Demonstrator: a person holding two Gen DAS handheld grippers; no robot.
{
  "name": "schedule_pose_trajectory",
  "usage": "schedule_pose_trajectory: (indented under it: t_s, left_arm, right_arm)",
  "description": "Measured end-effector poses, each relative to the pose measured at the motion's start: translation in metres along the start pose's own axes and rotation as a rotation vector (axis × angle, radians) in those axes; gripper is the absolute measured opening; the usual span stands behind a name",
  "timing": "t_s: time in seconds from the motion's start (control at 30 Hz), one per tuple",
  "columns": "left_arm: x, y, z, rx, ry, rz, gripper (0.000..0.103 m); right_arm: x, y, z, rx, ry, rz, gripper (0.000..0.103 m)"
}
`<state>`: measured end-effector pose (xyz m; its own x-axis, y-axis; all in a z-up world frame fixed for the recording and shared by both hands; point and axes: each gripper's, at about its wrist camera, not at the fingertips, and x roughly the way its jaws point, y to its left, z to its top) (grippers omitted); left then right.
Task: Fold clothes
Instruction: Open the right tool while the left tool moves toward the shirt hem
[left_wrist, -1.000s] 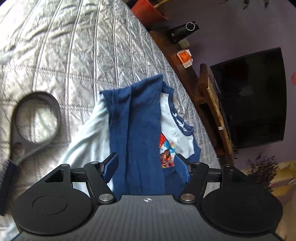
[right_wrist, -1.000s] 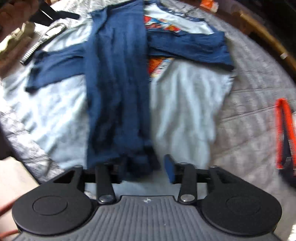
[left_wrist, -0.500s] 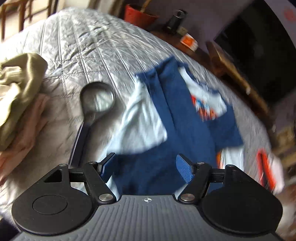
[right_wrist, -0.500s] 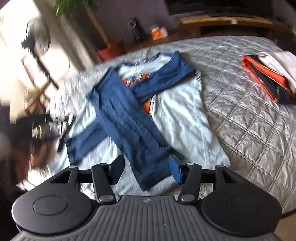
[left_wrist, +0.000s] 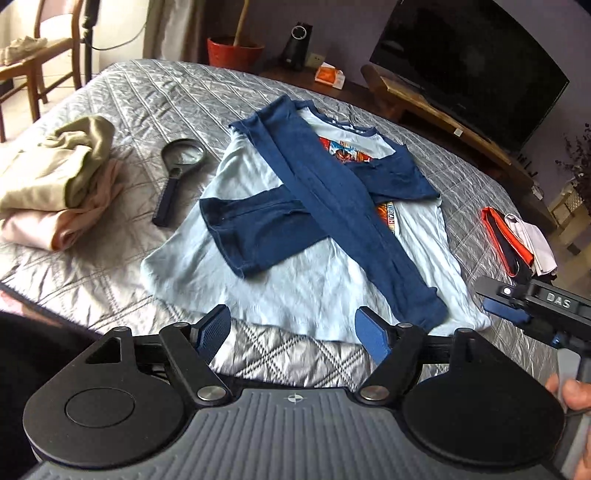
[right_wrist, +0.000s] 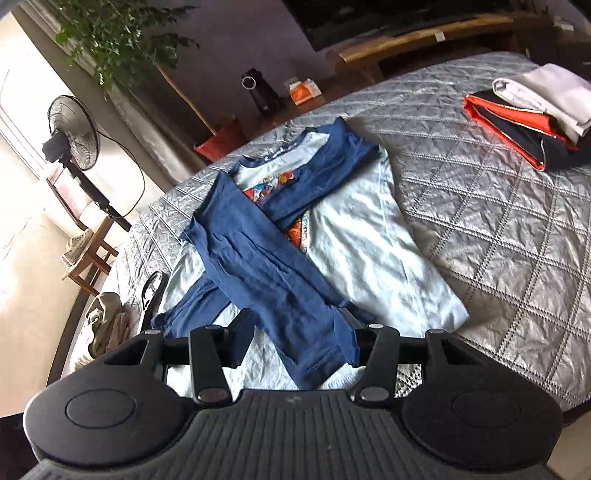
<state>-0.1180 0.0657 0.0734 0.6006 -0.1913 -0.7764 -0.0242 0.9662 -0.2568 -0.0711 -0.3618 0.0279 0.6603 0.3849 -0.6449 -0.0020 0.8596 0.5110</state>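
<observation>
Currently the shirt (left_wrist: 317, 280) lies flat on the bed (left_wrist: 155, 96), long sleeve (left_wrist: 343, 221) running 11 to 5 o'clock. Left gripper (left_wrist: 293, 338) opening wide, empty, hem at 12. Right gripper (right_wrist: 295, 341) closing, empty; its fingers (right_wrist: 240, 343) frame the cuff, nearer.

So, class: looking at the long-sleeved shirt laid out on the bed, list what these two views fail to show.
- Print on the pale-blue, navy-sleeved shirt: both views, mostly covered by the crossed navy sleeves.
- Shirt hem nearest the camera: right wrist view, cut off by the right tool.
- Small orange box lettering: both views, too small.
- Grey quilted bedspread near edge: hidden by the left tool.
</observation>
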Motion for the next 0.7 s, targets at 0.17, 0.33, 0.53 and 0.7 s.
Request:
schedule_pose_trajectory:
  t_s: [0.17,0.33,0.53,0.7]
  left_arm:
    - [-0.020,-0.010,0.008,0.032,-0.043,0.015,0.083]
    - [-0.020,-0.012,0.023,0.066,-0.060,0.018,0.083]
    - [0.008,0.014,0.050,0.003,-0.016,-0.063,0.084]
    - [0.041,0.065,0.070,-0.210,0.039,-0.128,0.085]
  right_arm:
    - [-0.001,-0.008,0.002,0.029,-0.023,0.000,0.046]
    - [-0.003,-0.006,0.003,0.017,-0.029,-0.025,0.046]
    - [0.002,-0.009,0.004,0.036,-0.010,-0.032,0.046]
    - [0.017,-0.009,0.007,0.041,0.078,-0.026,0.048]
